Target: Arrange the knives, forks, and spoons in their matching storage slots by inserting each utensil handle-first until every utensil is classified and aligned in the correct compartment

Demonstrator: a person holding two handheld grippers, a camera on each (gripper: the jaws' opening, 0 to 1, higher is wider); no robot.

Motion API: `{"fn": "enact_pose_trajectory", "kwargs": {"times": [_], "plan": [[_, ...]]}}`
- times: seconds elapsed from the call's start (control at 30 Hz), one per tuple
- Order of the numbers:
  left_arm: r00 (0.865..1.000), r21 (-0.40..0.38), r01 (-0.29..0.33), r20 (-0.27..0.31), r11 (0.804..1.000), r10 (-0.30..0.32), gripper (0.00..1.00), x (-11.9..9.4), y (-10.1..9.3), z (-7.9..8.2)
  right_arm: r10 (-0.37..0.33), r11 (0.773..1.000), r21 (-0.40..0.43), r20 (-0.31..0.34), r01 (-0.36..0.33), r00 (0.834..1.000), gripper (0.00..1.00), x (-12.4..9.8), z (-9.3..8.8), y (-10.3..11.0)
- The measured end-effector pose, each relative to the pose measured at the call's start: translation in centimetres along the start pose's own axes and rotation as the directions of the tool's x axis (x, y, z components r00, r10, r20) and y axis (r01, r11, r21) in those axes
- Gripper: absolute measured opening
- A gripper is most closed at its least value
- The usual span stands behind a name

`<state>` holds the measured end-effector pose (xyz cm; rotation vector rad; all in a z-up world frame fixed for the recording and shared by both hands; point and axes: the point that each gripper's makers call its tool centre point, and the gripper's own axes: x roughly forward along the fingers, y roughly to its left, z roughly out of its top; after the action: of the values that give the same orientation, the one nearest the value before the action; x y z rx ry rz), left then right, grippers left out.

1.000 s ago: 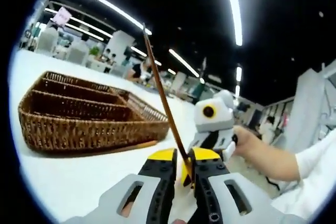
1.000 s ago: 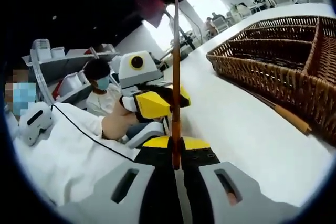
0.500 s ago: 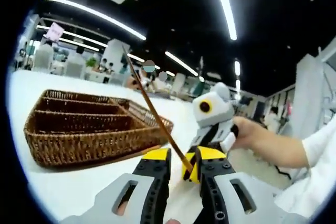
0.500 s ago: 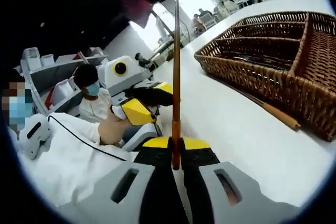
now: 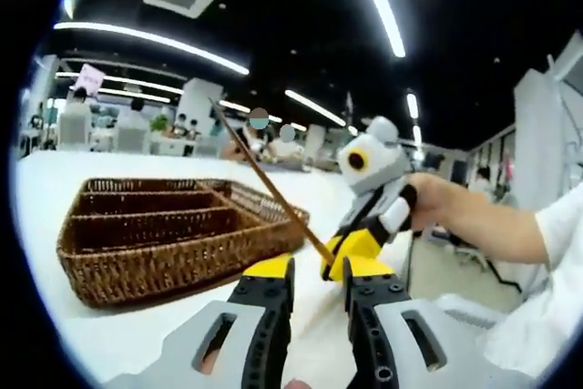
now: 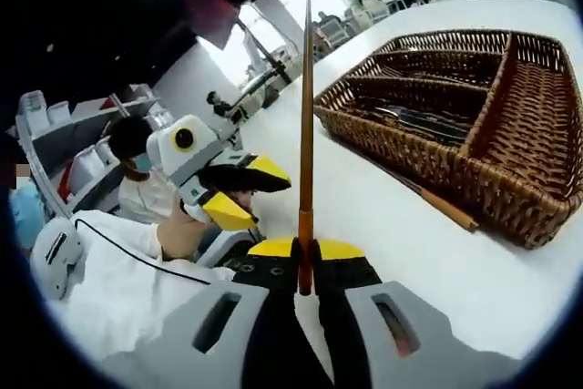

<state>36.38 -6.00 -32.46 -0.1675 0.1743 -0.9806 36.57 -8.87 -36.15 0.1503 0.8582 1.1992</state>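
Two hand-held grippers meet over a white table, beside a wicker tray with dividers.

The right gripper has its jaws closed on the thick end of a long, thin brown stick, perhaps a chopstick or a utensil handle; what it is exactly cannot be told. In the right gripper view the stick runs straight out from the jaws, away from the hand, and narrows to a point at its far end.

In the left gripper view the same stick slants up and to the left from the right gripper, with its tip over the wicker tray. The left gripper has its jaws a little apart and nothing between them. It sits just beside the right gripper's yellow tips, without touching the stick.

In the right gripper view the left gripper hangs to the left, well apart from the stick, with its yellow jaws spread.

The tray lies to the right of the stick and farther away in the right gripper view, so the right gripper looks the nearer of the two. Several metal utensils already lie in one long slot. Another stick-like piece rests on the table against the tray's near wall.

The stick's long axis points alongside the tray, not into a slot. It would probably need to swing to the right before it goes in.
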Motion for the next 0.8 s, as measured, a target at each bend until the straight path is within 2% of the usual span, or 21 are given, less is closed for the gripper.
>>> {"fn": "enact_pose_trajectory", "kwargs": {"times": [0.27, 0.43, 0.57, 0.63, 0.73, 0.8], "plan": [[0.997, 0.129, -0.068, -0.034, 0.989, 0.073, 0.26, -0.3, 0.9, -0.3, -0.067, 0.997, 0.024, -0.024, 0.068, 0.997, 0.06, -1.1, 1.1, -1.0], [0.995, 0.163, -0.085, -0.042, 0.983, 0.093, 0.34, -0.3, 1.1, -0.1, -0.114, 0.993, 0.036, -0.048, 0.116, 0.992, 0.06, -2.0, 1.9, -1.9], [0.991, 0.235, -0.1, -0.066, 0.967, 0.119, 0.39, -0.4, 1.1, 0.1, -0.156, 0.985, 0.056, -0.084, 0.161, 0.984, 0.06, -2.5, 2.0, -2.3], [0.99, 0.26, -0.102, -0.069, 0.96, 0.124, 0.4, -0.4, 1.0, 0.3, -0.138, 0.98, 0.134, -0.052, 0.144, 0.989, 0.06, -2.8, 3.1, -2.0], [0.988, 0.301, -0.106, -0.08, 0.948, 0.136, 0.43, -0.4, 1.0, 0.4, -0.185, 0.976, 0.099, -0.092, 0.194, 0.978, 0.06, -3.3, 3.1, -2.8], [0.985, 0.33, -0.115, -0.082, 0.937, 0.149, 0.49, -0.3, 1.0, 0.6, -0.188, 0.972, 0.119, -0.109, 0.2, 0.976, 0.06, -3.4, 3.2, -3.0]]}}
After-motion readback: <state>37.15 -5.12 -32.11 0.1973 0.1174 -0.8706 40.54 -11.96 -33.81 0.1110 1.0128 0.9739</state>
